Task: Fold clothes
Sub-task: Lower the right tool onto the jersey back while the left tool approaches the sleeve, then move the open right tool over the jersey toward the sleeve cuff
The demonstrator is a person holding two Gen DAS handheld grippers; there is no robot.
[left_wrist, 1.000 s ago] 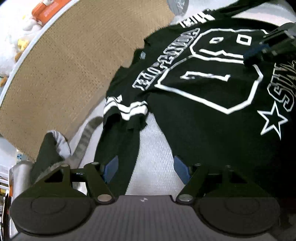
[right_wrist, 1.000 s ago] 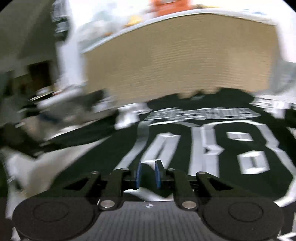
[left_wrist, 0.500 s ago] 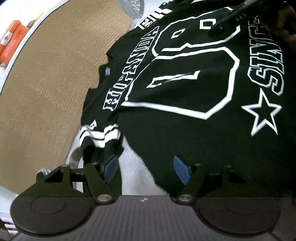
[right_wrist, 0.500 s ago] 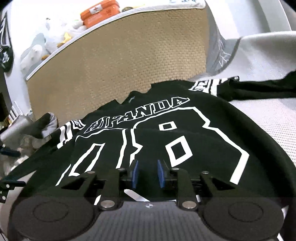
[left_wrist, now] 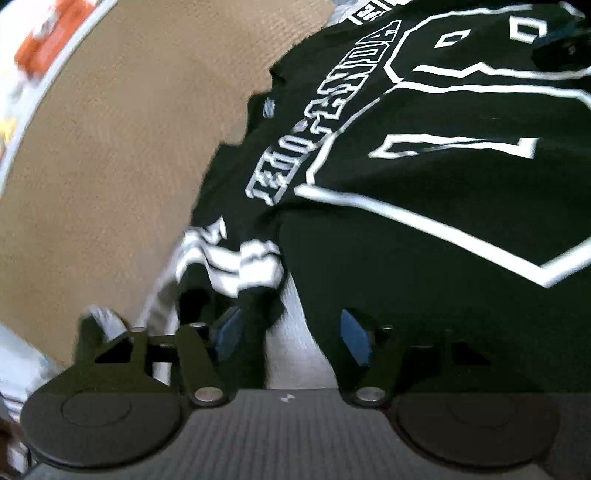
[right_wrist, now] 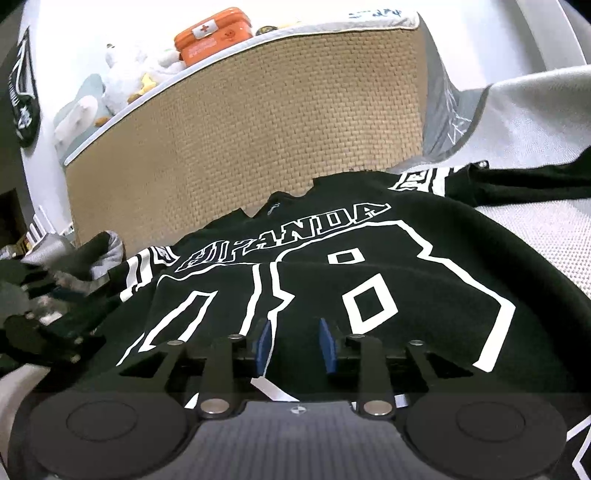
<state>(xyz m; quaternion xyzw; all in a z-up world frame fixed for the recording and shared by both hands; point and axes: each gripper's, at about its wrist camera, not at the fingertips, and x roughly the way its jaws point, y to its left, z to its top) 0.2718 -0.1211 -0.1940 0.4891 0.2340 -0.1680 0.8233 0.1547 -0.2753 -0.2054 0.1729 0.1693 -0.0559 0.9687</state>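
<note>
A black shirt (left_wrist: 424, 236) with white lettering and big white numbers lies spread on a pale bed cover (left_wrist: 295, 332). Its striped left sleeve (left_wrist: 236, 262) hangs at my left gripper (left_wrist: 291, 338), which is open with the sleeve's edge between its blue pads. In the right wrist view the shirt (right_wrist: 332, 280) fills the middle. My right gripper (right_wrist: 295, 345) is open, low over the printed numbers, with nothing between its pads. The other gripper (right_wrist: 48, 325) shows at the far left by the sleeve.
A tan woven headboard (right_wrist: 240, 147) stands behind the shirt, with an orange first-aid box (right_wrist: 214, 33) and plush toys (right_wrist: 125, 74) on top. A grey garment (right_wrist: 454, 110) lies at the back right. Grey-and-black clothing (right_wrist: 92, 258) lies left.
My right gripper has opened from shut and settled over the shirt's numbers. My left gripper has moved in on the striped sleeve, which now lies between its open pads.
</note>
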